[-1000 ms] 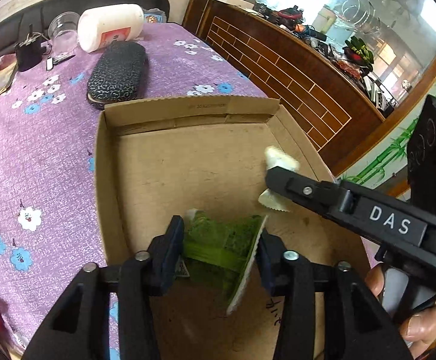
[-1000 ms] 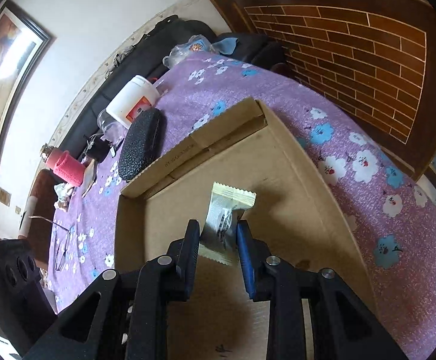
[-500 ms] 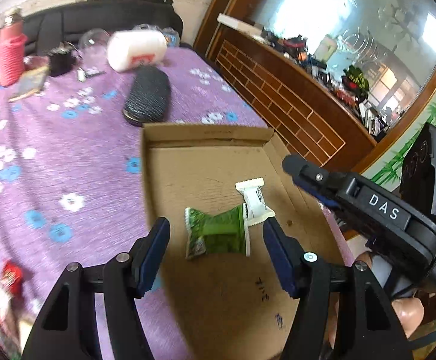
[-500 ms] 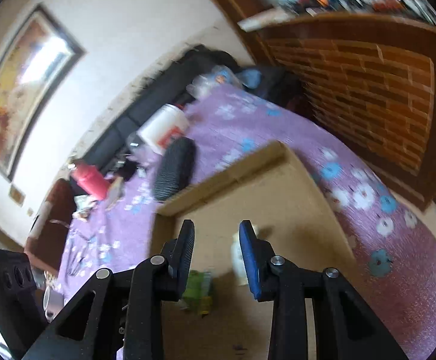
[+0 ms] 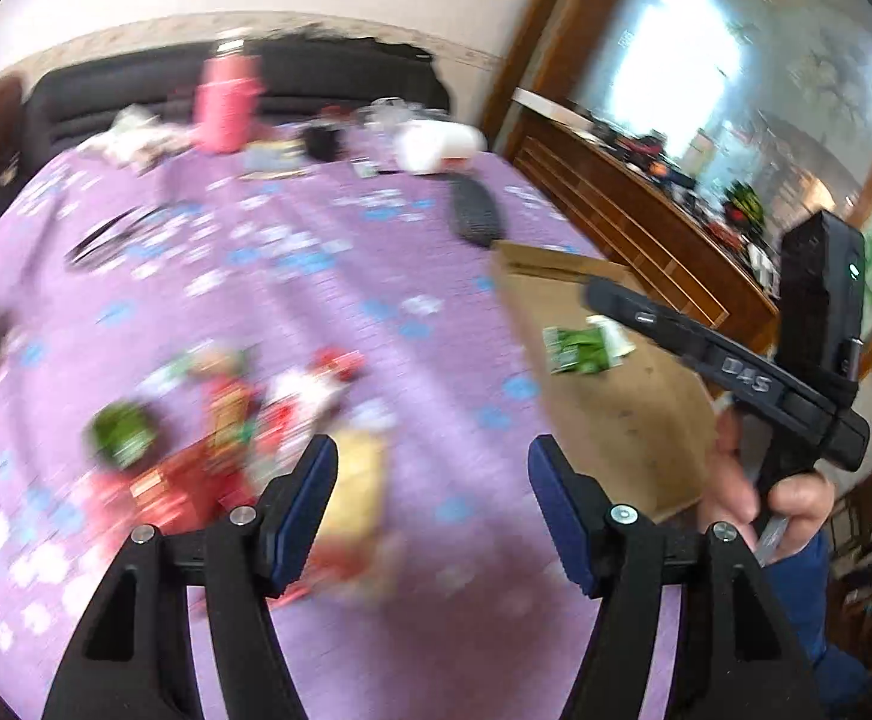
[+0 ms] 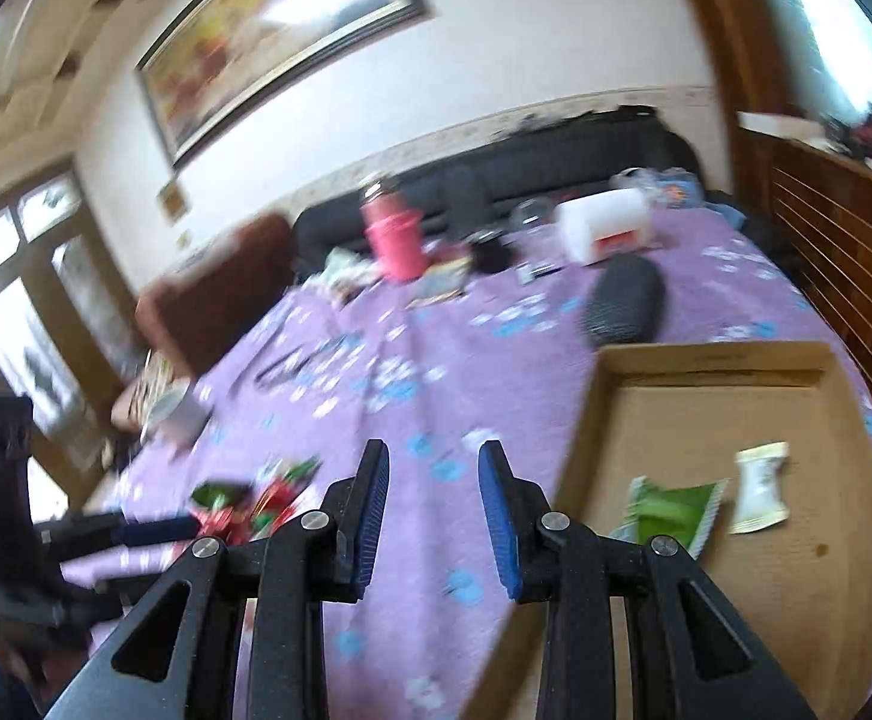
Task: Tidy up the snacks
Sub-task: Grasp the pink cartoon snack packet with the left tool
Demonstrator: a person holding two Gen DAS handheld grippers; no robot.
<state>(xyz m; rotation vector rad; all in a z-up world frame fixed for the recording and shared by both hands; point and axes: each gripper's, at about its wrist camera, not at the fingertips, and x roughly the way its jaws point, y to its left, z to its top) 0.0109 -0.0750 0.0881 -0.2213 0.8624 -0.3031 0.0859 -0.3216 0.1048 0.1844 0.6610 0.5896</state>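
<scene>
A shallow cardboard box (image 6: 706, 360) lies on the purple flowered tablecloth. A green snack packet (image 6: 670, 510) and a white packet (image 6: 760, 486) lie inside it, side by side. In the left wrist view the box (image 5: 628, 420) sits at the right with the green packet (image 5: 580, 348) in it. A blurred pile of red and green snacks (image 5: 220, 420) lies on the cloth to the left of the box, also seen as the pile (image 6: 256, 498). My left gripper (image 5: 431, 450) hangs open and empty just right of the pile. My right gripper (image 6: 434, 453) is open and empty over the cloth left of the box.
A pink bottle (image 5: 226, 102), a white jar (image 5: 436, 144) and a black case (image 5: 475, 216) stand at the table's far end. A dark sofa runs behind. A brick-patterned wooden counter (image 5: 646, 222) borders the right side. A hand holds the right tool (image 5: 736, 372).
Both grippers let go of their packets, which now lie in the box. Both drew back and swung left, away from the box and toward the snack pile, with jaws wider.
</scene>
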